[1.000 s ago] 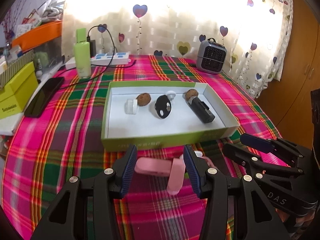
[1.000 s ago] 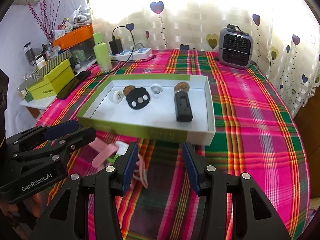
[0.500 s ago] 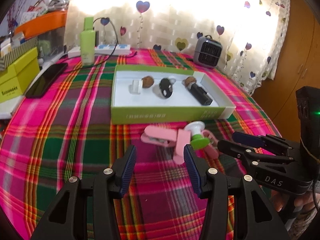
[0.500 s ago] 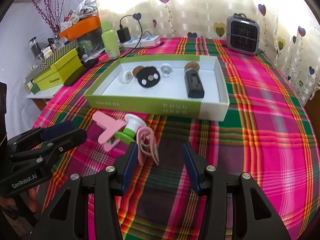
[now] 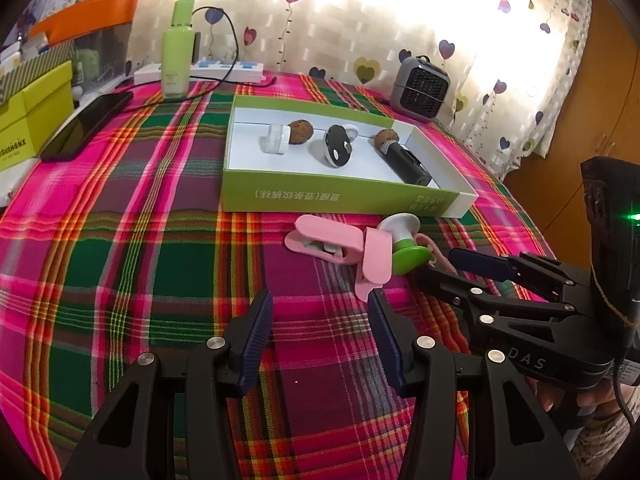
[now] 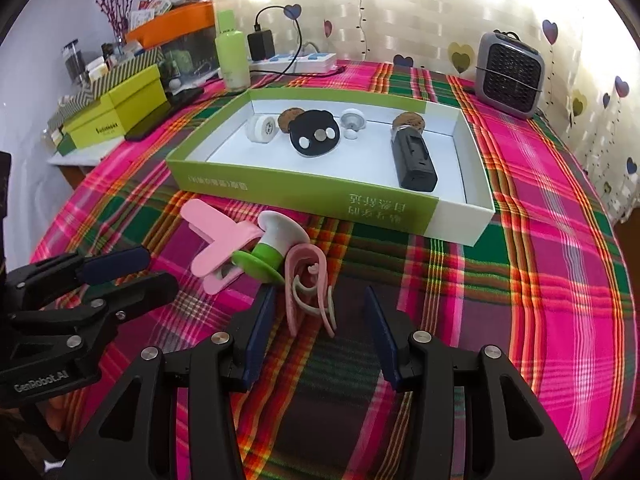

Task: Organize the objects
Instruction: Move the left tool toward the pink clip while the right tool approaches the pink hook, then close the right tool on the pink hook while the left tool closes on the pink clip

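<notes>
While both sets of tongs stood apart and empty, the left gripper [image 5: 320, 316] and right gripper [image 6: 320, 312] flanked pink plastic clips [image 5: 340, 246] lying before the green cardboard tray [image 5: 320, 200].

A plaid tablecloth [image 5: 120, 240] covered the table. At the upper left stood a green bottle [image 5: 176, 66] beside a white power strip [image 5: 224, 72], with a black phone [image 5: 86, 126] and yellow-green box [image 5: 28, 120] further left. A grey heater [image 6: 512, 74] sat upper right before the heart-patterned curtain [image 6: 420, 8]
</notes>
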